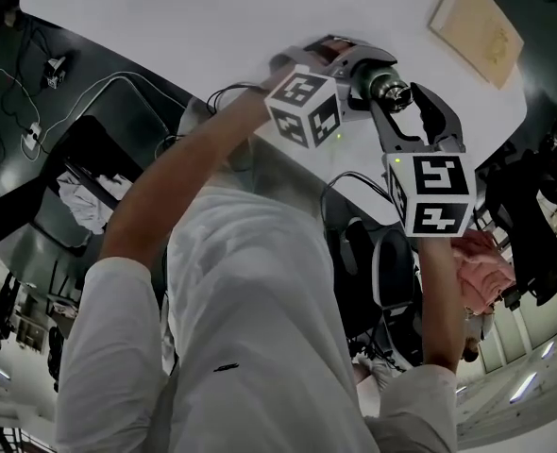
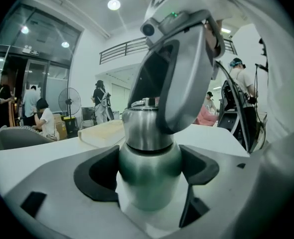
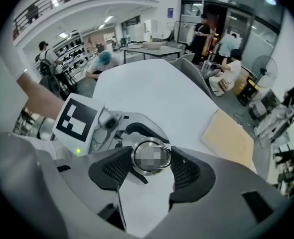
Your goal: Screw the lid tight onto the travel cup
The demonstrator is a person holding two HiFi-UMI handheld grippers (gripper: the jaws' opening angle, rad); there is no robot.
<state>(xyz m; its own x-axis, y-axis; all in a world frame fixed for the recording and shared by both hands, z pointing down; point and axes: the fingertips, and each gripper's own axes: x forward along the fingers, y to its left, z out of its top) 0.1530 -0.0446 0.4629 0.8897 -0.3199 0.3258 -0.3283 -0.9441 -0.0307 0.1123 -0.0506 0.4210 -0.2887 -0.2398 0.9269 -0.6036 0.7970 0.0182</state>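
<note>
being clamped by the left gripper (image 2: 151,169), the travel cup (image 2: 148,188) is held upright over the white table (image 3: 152,93) — its lid (image 3: 151,157) (seated on top) is pinched by the right gripper (image 3: 152,167).

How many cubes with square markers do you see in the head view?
2. One cube is on the left gripper, which grips the cup; the other is on the right gripper, which grips the lid. None seems hidden.
</note>
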